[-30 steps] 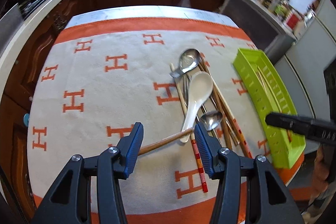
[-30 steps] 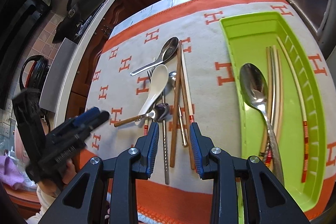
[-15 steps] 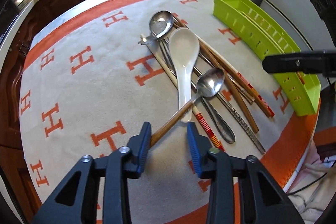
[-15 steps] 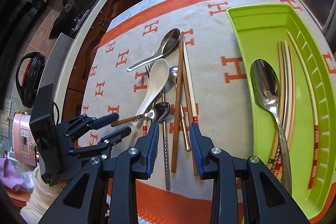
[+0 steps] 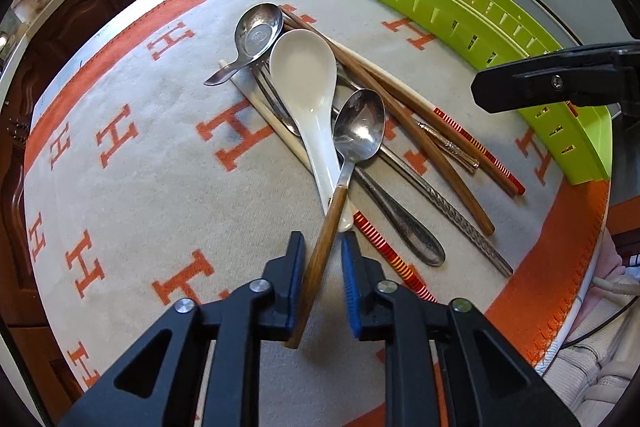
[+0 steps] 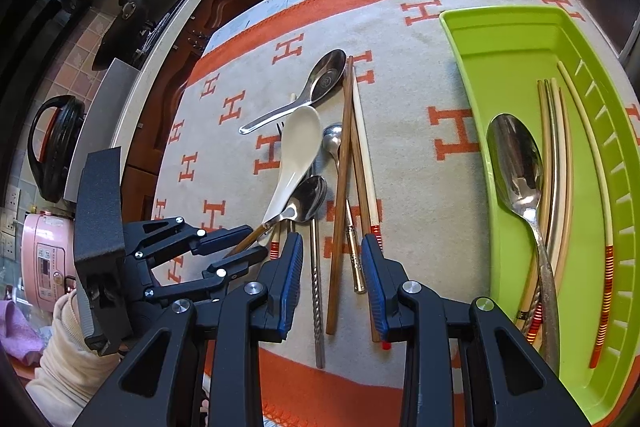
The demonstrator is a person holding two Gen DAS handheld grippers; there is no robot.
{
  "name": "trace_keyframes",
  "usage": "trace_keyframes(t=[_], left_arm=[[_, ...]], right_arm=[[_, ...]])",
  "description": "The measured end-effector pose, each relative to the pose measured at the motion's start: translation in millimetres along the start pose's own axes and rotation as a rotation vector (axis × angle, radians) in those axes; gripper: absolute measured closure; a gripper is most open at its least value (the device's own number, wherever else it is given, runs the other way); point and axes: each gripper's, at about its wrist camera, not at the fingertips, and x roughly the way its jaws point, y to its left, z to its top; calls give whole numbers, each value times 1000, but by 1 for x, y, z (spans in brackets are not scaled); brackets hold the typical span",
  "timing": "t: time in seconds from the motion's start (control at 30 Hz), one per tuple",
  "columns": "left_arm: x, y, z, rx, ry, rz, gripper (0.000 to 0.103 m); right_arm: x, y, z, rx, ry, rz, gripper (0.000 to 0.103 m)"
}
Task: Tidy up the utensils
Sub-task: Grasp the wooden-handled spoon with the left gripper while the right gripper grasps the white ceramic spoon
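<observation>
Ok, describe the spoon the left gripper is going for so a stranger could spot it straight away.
Start at the orange-bordered cloth and find the utensil pile left of the green tray. The wooden-handled spoon lies across the white ceramic spoon, its handle between the left gripper's open fingers. It alone pairs a steel bowl with a wooden handle.

Utensil pile (image 6: pixel 320 163) lies left of tray (image 6: pixel 500 39)
</observation>
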Motion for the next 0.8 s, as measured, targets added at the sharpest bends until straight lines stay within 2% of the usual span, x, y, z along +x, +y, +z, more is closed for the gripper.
trace_keyframes(t=[0.07, 0.13, 0.33, 0.7, 0.8], left_arm=[[-1, -3, -2, 0, -7, 6, 98], [-1, -7, -4, -10, -22, 22, 98], [-9, -7, -22, -101, -64, -25, 98], [-59, 9, -52, -327, -256, -87, 98], [-64, 15, -57, -373, -288, -93, 98]], right_arm=[[0, 2, 0, -4, 1, 5, 72], [0, 4, 1, -4, -1, 15, 72], [5, 12, 12, 9, -14, 68, 72], [44, 3, 45, 116, -16, 87, 72], [55, -5, 51, 158, 3, 93, 72]])
